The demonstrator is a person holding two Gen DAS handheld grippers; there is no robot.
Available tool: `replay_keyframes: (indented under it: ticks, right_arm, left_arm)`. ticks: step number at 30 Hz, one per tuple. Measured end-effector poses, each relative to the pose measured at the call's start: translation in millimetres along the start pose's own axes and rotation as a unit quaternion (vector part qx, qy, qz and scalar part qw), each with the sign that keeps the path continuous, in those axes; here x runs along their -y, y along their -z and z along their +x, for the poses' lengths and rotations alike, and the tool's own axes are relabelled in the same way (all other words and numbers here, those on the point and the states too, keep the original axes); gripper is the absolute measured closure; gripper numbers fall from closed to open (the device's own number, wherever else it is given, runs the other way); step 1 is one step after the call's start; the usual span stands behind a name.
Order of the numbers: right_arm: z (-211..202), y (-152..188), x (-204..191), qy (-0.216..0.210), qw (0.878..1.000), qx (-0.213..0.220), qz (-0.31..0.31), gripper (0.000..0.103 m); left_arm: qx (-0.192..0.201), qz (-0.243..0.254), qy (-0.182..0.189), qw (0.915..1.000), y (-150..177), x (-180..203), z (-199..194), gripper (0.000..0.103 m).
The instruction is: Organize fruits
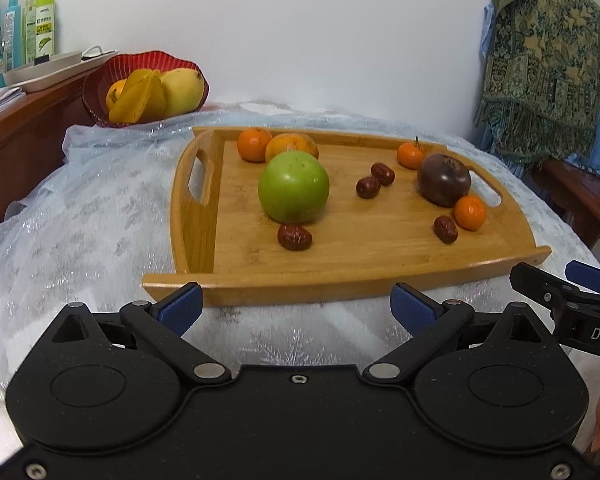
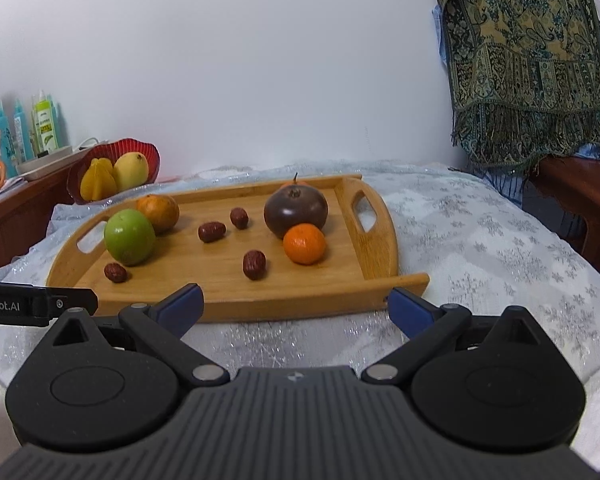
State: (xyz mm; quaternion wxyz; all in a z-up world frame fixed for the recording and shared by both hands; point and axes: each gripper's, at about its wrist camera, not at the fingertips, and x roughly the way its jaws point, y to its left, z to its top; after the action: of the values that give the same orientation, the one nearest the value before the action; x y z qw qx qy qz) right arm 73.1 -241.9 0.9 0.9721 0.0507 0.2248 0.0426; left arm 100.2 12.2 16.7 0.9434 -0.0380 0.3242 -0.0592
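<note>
A wooden tray lies on the table. On it are a green apple, a dark purple fruit, several small oranges and several red dates. A red bowl at the back left holds a mango and a starfruit. My left gripper is open and empty before the tray's near edge. My right gripper is open and empty there too, to the right of the left one.
A pale snowflake tablecloth covers the table. A wooden sideboard at the left carries bottles and a white dish. A patterned shawl hangs at the right over a wooden bench.
</note>
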Motion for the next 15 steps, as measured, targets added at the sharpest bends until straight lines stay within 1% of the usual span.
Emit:
replay_keyframes:
  ticks: [10,15]
  right_arm:
    - [9,11,0,0.002,1.0,-0.015,-0.009,0.0]
    - [14,14,-1,0.004,1.0,-0.022,-0.012,0.0]
  left_arm:
    - [-0.018,0.0,-0.013,0.9998,6,0,10,0.003]
    - [-0.029,-0.008,-0.014,0.9995,7,-1,17,0.003]
